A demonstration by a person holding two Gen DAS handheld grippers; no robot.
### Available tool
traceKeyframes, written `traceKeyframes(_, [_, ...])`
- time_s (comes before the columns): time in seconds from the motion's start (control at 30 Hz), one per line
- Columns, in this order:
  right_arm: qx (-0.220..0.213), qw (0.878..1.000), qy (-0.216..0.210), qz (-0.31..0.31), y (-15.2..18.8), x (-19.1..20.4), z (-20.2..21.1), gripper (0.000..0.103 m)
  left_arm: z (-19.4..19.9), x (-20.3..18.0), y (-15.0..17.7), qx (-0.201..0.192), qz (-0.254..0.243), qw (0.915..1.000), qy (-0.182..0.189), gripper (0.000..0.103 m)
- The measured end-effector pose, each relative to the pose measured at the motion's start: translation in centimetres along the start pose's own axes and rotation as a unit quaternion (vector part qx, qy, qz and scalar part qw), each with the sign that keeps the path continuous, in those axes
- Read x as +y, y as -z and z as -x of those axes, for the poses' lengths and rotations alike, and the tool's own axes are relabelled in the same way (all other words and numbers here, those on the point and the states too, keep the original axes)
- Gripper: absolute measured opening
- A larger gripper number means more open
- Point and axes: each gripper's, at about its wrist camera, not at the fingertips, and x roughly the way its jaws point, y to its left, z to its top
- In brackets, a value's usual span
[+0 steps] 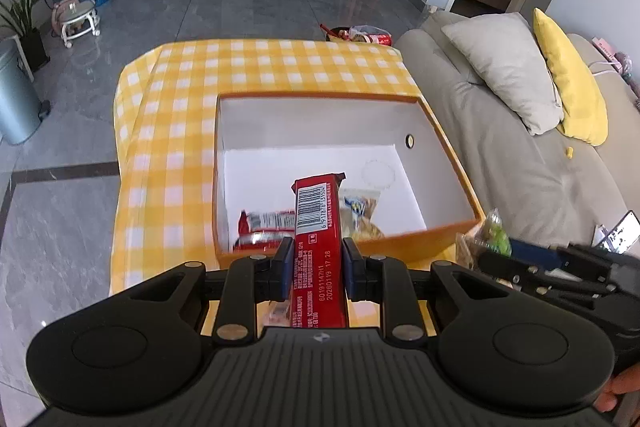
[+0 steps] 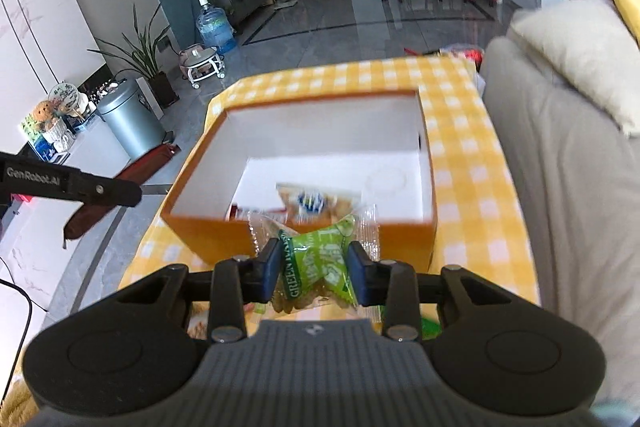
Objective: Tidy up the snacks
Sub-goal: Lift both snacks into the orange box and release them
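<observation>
An orange box (image 1: 454, 155) with a white inside stands on the yellow checked table; it also shows in the right wrist view (image 2: 208, 235). My left gripper (image 1: 317, 269) is shut on a long red snack bar (image 1: 318, 211), held over the box's near edge. A red-and-white packet (image 1: 266, 221) and a clear cookie packet (image 1: 362, 213) lie inside. My right gripper (image 2: 316, 269) is shut on a green snack packet (image 2: 316, 263) just before the box's near wall. It shows at the right in the left wrist view (image 1: 494, 231).
The yellow checked tablecloth (image 1: 168, 131) covers the table. A grey sofa (image 1: 520, 163) with grey and yellow cushions sits close on the right. More snack packets (image 1: 366, 35) lie beyond the table's far edge. A metal bin (image 2: 128, 119) stands on the floor to the left.
</observation>
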Motion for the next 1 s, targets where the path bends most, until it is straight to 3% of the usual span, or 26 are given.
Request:
traceKeyframes(0.2, [0.004,0.999,0.012,0.033,-4.0,0.1,-1.4,0.033,-1.8,-0.5,-2.9,0.011,-0.01,0.9998,-0.013,0.027])
traceKeyframes(0.5, [0.089,0.996,0.006,0.03,-8.7,-1.7,-7.9,0.033,-6.6,0.3,-5.5,0.061,0.013,0.998,-0.013,0.027])
traceKeyframes(0.77, [0.2,0.978,0.019,0.049,-9.3,-2.0,-14.6,0.033,-12.0,0.8,-6.1,0.107,0.011,0.9941,-0.013,0.027])
traceKeyframes(1.0, [0.253,0.96,0.04,0.113,-8.3,-0.8,-18.7,0.033,-16.5,1.0,-5.5,0.144,-0.013,0.9888,-0.036,0.026])
